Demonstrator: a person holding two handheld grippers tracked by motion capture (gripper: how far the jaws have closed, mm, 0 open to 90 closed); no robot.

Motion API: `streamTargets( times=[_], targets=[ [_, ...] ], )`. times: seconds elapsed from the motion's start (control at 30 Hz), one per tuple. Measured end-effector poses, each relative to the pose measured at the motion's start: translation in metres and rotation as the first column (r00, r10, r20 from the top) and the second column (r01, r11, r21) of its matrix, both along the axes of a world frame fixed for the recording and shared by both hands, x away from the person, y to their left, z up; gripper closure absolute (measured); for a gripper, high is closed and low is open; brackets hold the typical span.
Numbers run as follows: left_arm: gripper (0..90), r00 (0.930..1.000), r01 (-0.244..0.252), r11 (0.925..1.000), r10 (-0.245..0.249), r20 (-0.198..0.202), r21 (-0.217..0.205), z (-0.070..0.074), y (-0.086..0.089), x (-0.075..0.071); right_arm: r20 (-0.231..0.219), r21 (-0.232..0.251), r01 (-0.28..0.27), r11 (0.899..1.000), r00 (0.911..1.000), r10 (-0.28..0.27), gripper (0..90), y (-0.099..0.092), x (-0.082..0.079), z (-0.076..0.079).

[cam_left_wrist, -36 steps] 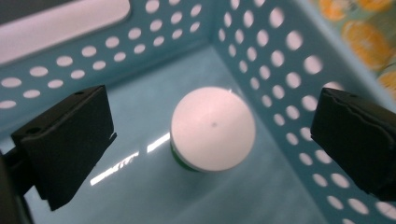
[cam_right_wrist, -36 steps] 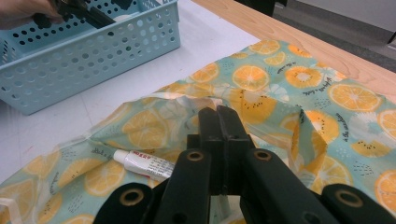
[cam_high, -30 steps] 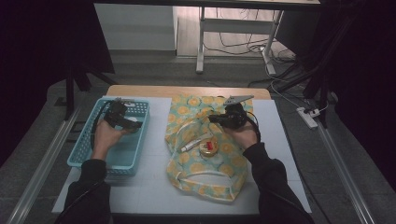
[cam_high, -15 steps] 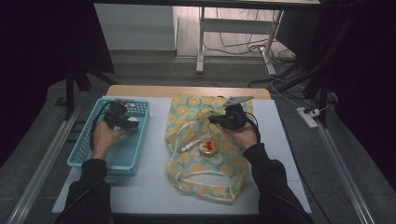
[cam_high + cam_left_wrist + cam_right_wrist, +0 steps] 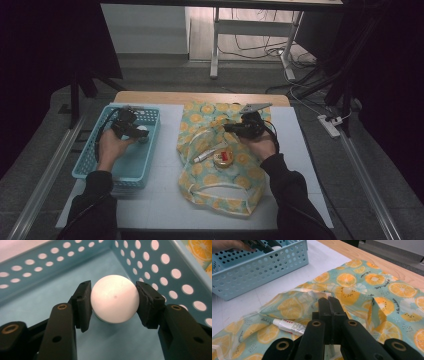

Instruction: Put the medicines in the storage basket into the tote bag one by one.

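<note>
Since the earlier frame, almost nothing has changed its place on the surface; both my hands are where they were, and only the jaws of my left gripper [image 5: 113,306] have just been closing. Now its two black pads press on the sides of a white ball [image 5: 115,298], one pad on each side, so the ball is clamped between them. The ball is inside the blue basket [image 5: 95,165], close to a corner where two perforated walls meet, and it looks to be low over the basket floor; I cannot tell if it touches the floor. From the high view, this gripper is in the far part of the basket, at the left side of the surface.

My right gripper [image 5: 329,305] has its jaws together, with nothing between them. It is over a cloth bag with orange-slice print [image 5: 220,150], which lies flat in the middle of the surface, just beside the basket. On the bag lie a small white tube [image 5: 289,326] and, near it, a round tin with a yellow-red lid [image 5: 223,158].
</note>
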State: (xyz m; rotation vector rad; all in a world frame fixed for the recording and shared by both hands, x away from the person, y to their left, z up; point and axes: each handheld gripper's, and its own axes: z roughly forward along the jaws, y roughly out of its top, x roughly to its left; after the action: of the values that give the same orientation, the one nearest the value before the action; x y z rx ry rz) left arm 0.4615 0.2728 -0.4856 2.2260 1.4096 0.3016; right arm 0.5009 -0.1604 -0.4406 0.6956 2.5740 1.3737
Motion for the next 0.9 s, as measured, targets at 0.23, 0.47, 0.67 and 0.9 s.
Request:
streamTargets(
  times=[0.23, 0.47, 0.67, 0.9],
  targets=[
    [50.1, 0.9997, -0.003, 0.9992, 0.004, 0.023, -0.041, 0.014, 0.005, -0.007, 0.001, 0.002, 0.0, 1.0, 1.0, 0.0, 90.0, 0.001, 0.0, 0.0],
    [50.2, 0.9987, -0.002, 0.9985, 0.005, 0.051, -0.054, 0.027, 0.007, -0.016, 0.005, 0.006, 0.004, 1.0, 1.0, -0.004, 90.0, 0.0, 0.0, 0.001],
    [50.2, 0.9959, 0.016, 0.9971, -0.009, 0.091, -0.074, 0.043, 0.006, -0.026, 0.005, 0.005, 0.004, 1.0, 1.0, -0.004, 90.0, -0.001, 0.0, 0.001],
    [50.2, 0.9899, 0.059, 0.9955, -0.049, 0.133, -0.074, 0.059, -0.006, -0.036, 0.003, 0.005, 0.005, 1.0, 1.0, -0.005, 90.0, 0.0, 0.0, 0.0]
  ],
)
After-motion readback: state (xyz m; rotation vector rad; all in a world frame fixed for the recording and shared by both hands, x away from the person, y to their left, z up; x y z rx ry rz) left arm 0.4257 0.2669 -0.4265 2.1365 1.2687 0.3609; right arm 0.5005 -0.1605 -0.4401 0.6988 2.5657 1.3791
